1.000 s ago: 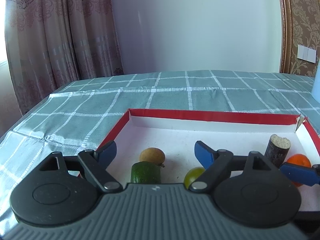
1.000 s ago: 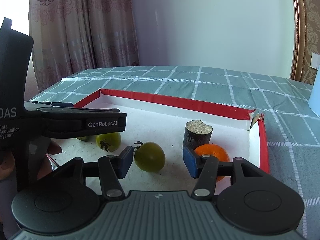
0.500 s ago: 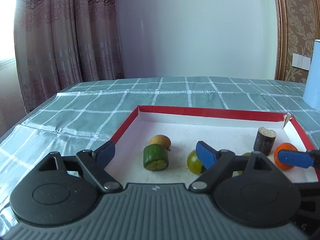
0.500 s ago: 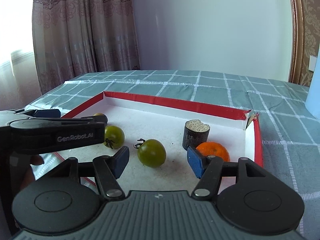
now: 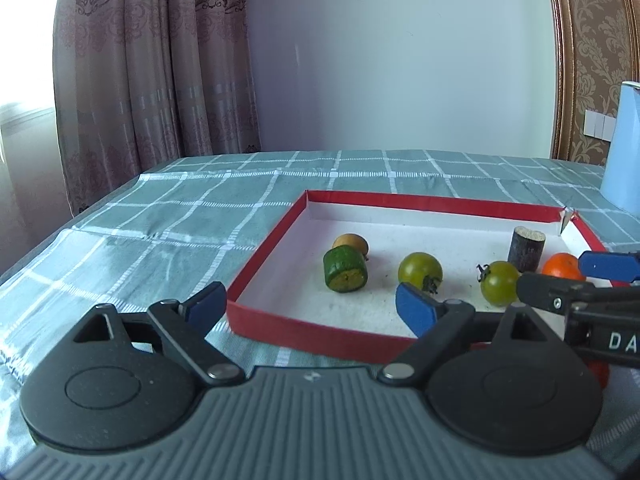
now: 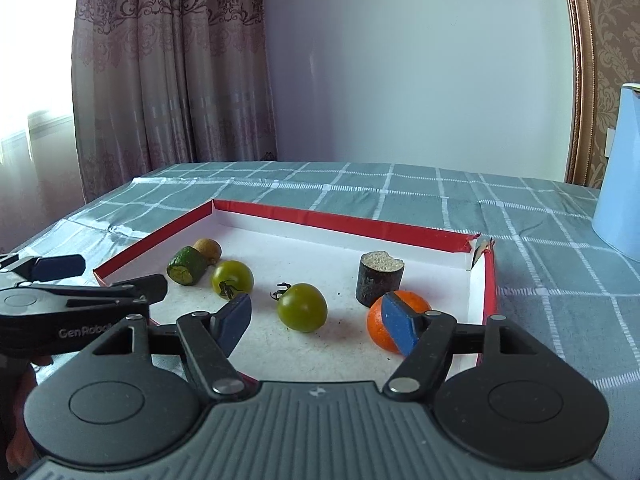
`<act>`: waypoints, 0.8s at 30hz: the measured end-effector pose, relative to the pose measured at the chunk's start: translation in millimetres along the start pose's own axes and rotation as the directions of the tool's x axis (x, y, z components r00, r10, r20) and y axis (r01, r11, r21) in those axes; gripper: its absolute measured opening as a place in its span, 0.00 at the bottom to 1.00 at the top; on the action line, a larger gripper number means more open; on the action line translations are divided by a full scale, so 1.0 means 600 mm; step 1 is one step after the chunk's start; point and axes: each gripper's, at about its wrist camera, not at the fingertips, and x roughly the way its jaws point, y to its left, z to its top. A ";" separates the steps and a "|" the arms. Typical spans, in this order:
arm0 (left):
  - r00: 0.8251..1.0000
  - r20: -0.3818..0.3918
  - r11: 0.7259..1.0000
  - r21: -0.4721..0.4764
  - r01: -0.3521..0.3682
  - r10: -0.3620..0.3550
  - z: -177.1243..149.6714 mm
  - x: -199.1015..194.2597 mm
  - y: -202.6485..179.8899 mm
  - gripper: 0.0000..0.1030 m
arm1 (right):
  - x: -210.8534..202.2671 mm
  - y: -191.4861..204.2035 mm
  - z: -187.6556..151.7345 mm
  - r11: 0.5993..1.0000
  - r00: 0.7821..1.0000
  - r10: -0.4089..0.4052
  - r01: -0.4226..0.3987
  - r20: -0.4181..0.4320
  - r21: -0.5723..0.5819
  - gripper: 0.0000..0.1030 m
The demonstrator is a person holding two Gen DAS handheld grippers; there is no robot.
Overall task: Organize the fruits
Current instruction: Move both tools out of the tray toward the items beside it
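Observation:
A red-rimmed white tray [image 5: 264, 248] [image 6: 340, 222] holds a cut cucumber piece [image 5: 345, 270] [image 6: 187, 266], a brown longan [image 5: 351, 242] [image 6: 208, 249], two green tomatoes [image 5: 420, 269] [image 5: 499, 282] [image 6: 232, 278] [image 6: 302, 307], a dark sugarcane stub [image 5: 526, 248] [image 6: 379, 278] and an orange [image 5: 562, 266] [image 6: 380, 324]. My left gripper [image 5: 310, 306] is open and empty, above the tray's near-left corner. My right gripper [image 6: 316, 322] is open and empty over the tray's near edge; its right pad overlaps the orange.
The tray lies on a green checked tablecloth [image 5: 160, 216]. A light blue container [image 6: 618, 208] stands at the right. Curtains [image 5: 152, 80] and a wall are behind. The right gripper shows at the right in the left wrist view [image 5: 600, 280].
Both grippers have pulled back and risen from the tray. More of the tray and all the fruits now show. Both stay open.

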 end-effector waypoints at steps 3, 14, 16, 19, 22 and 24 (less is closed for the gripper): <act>1.000 -0.005 1.000 -0.021 0.014 -0.014 -0.005 -0.008 0.010 0.89 | -0.005 -0.002 -0.002 1.000 1.000 -0.004 0.004 0.000 0.002 0.70; 0.996 0.013 0.996 0.027 0.083 -0.084 -0.030 -0.045 0.004 0.90 | -0.029 -0.008 -0.013 1.000 1.000 0.000 0.000 0.000 0.017 0.70; 0.992 0.023 0.991 0.056 0.124 -0.126 -0.040 -0.059 0.001 0.90 | -0.039 -0.013 -0.017 1.000 1.000 0.005 -0.005 0.003 0.018 0.70; 0.980 0.038 0.978 0.084 0.190 -0.194 -0.048 -0.076 -0.006 0.91 | -0.052 -0.024 -0.023 1.000 1.000 0.009 -0.009 0.003 0.030 0.70; 0.966 0.033 0.962 0.102 0.253 -0.257 -0.050 -0.083 -0.011 0.91 | -0.062 -0.039 -0.030 0.998 1.000 0.012 -0.012 -0.008 0.056 0.70; 0.952 0.008 0.947 0.109 0.303 -0.305 -0.052 -0.085 -0.014 0.91 | -0.068 -0.049 -0.032 0.997 1.000 0.011 -0.011 -0.003 0.076 0.70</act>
